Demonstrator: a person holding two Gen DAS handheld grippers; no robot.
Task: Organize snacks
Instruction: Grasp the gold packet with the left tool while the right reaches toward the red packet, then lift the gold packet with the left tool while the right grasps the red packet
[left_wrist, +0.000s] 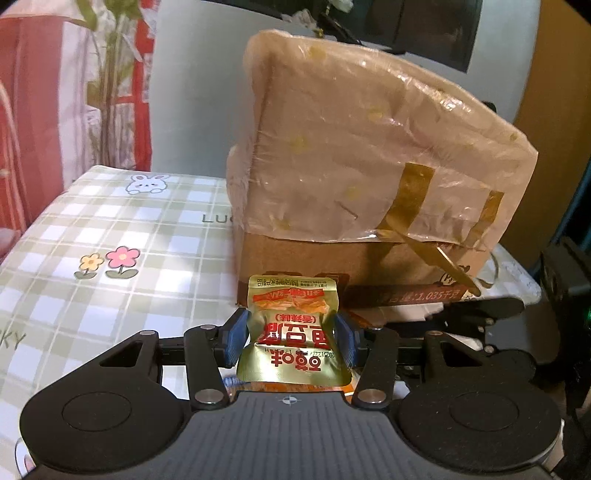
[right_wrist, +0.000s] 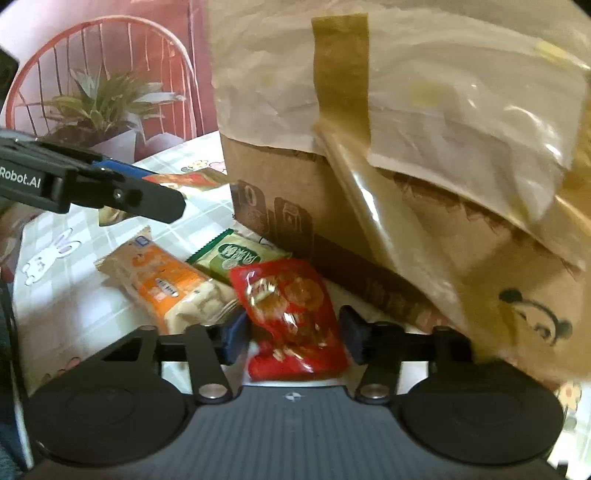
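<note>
Left gripper (left_wrist: 290, 338) clamped on gold snack packet (left_wrist: 291, 332), cardboard box (left_wrist: 369, 177) edge just ahead, open checked tablecloth (left_wrist: 110, 240) leftward; right gripper (right_wrist: 291, 338) pads flank red snack packet (right_wrist: 291, 314), contact unclear

R gripper (right_wrist: 293, 334) jaws astride red snack pack (right_wrist: 291, 317), by cardboard box (right_wrist: 295, 184).

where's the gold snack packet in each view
Left wrist: the gold snack packet is low centre, pinched between the left gripper's blue pads.
Right wrist: partly hidden at mid-left, behind the left gripper's finger.
Shared landmark: the taped cardboard box.
</note>
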